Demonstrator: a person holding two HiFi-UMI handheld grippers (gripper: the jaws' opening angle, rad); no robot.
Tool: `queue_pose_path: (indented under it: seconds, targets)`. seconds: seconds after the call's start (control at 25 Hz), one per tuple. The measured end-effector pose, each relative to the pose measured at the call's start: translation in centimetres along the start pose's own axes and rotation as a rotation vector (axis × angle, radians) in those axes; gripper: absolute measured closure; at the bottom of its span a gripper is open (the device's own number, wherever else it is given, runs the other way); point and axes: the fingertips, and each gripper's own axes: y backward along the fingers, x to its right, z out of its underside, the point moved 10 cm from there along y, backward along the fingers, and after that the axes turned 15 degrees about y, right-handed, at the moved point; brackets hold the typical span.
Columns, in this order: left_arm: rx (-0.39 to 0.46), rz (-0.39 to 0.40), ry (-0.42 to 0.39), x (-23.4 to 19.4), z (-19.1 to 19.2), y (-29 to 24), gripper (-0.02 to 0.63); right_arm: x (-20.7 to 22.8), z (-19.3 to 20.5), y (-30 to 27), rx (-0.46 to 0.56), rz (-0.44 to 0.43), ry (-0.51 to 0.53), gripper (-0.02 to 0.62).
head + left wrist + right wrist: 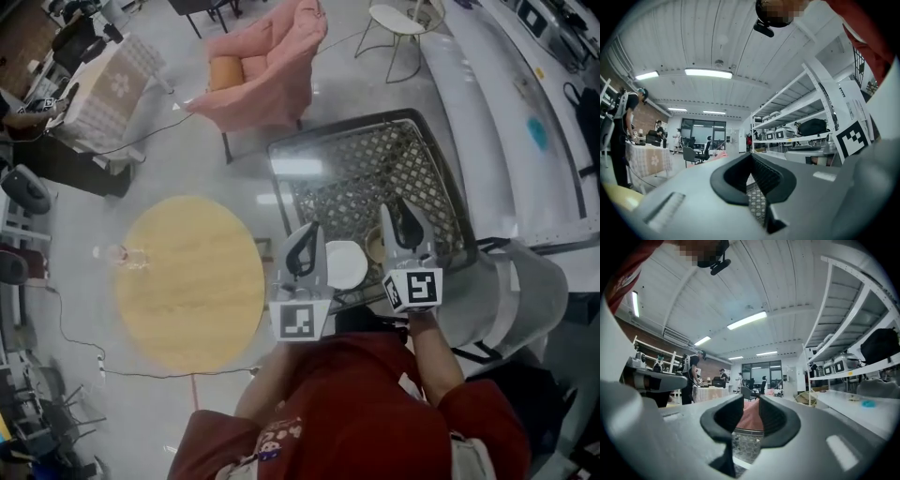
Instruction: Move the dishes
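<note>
Fingers of the left gripper [752, 155] touch, empty; right gripper [751, 400] half-open, also empty.

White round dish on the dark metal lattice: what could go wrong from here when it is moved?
The left gripper is shut and empty; lowered like this, it may push the white round dish instead of grasping it.
The right gripper is open only narrowly, so a rim grip could be weak.
The round wooden table stands apart from the dark metal lattice; a slip between them could drop the dish on the floor.
</note>
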Motion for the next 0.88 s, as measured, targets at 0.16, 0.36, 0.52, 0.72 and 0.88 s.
queue_pose_path:
  seconds: [0.16, 0.36, 0.52, 0.72, 0.88]
  targets:
    - [0.018, -0.063, -0.020, -2.5, -1.5, 1.6, 0.600, -2.7, -1.9, -1.9, 0.038, -0.074, 0.019, 0.506]
    - [0.044, -0.184, -0.032, -5.5, -2.8, 4.4, 0.600, -6.7, -3.3, -4.3, 0.068, -0.195, 0.004, 0.506]
    - [0.074, -0.265, -0.049, -8.0, -3.8, 7.0, 0.600, -10.4, -4.3, -5.9, 0.095, -0.283, -0.015, 0.506]
    - [0.116, -0.367, -0.067, -11.0, -5.1, 10.4, 0.600, -15.2, -6.5, -7.7, 0.145, -0.399, -0.011, 0.506]
    - [0.139, -0.454, -0.075, -13.7, -6.0, 14.0, 0.600, -20.3, -8.2, -8.6, 0.206, -0.499, -0.009, 0.506]
